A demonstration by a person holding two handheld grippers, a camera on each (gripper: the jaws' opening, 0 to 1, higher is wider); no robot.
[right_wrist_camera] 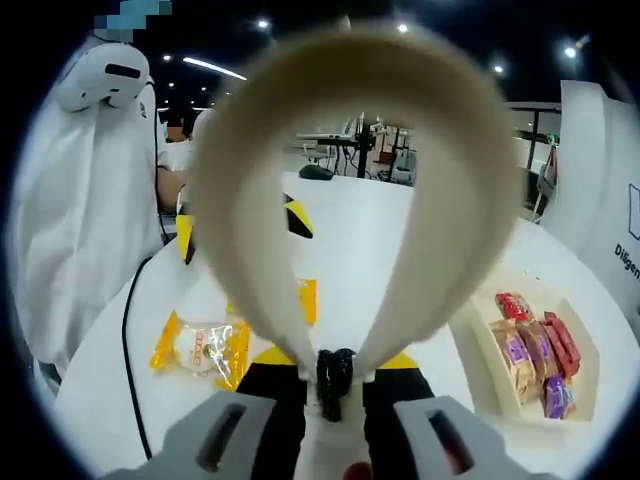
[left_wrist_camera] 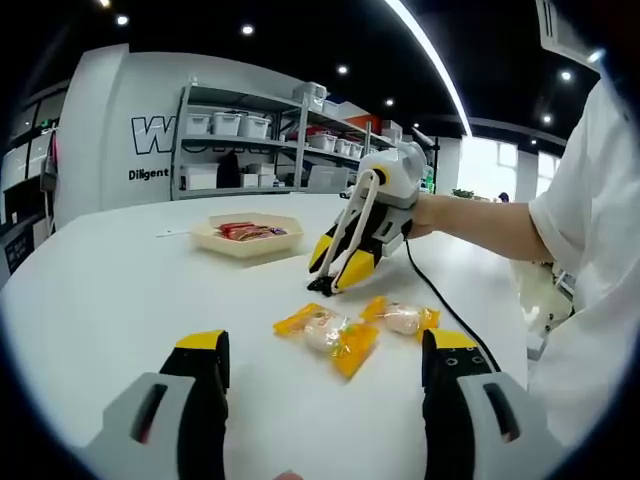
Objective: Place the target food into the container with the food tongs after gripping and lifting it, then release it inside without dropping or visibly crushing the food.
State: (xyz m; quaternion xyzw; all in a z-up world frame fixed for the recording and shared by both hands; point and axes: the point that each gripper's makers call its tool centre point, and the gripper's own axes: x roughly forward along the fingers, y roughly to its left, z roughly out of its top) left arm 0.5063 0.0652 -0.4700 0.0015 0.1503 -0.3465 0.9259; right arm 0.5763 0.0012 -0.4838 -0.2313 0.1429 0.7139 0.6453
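The right gripper (right_wrist_camera: 331, 385) is clamped on cream-coloured, loop-shaped plastic food tongs (right_wrist_camera: 345, 200), which rise from between its jaws and arch wide ahead of it. To the claw's left, on the white round table (right_wrist_camera: 350, 240), lies a clear-and-yellow wrapped round bun (right_wrist_camera: 200, 345). To its right sits a shallow beige tray (right_wrist_camera: 585, 385) holding red, brown and purple snack packets (right_wrist_camera: 535, 355). A person in a white top (right_wrist_camera: 80, 230) stands further left, beyond the bun.
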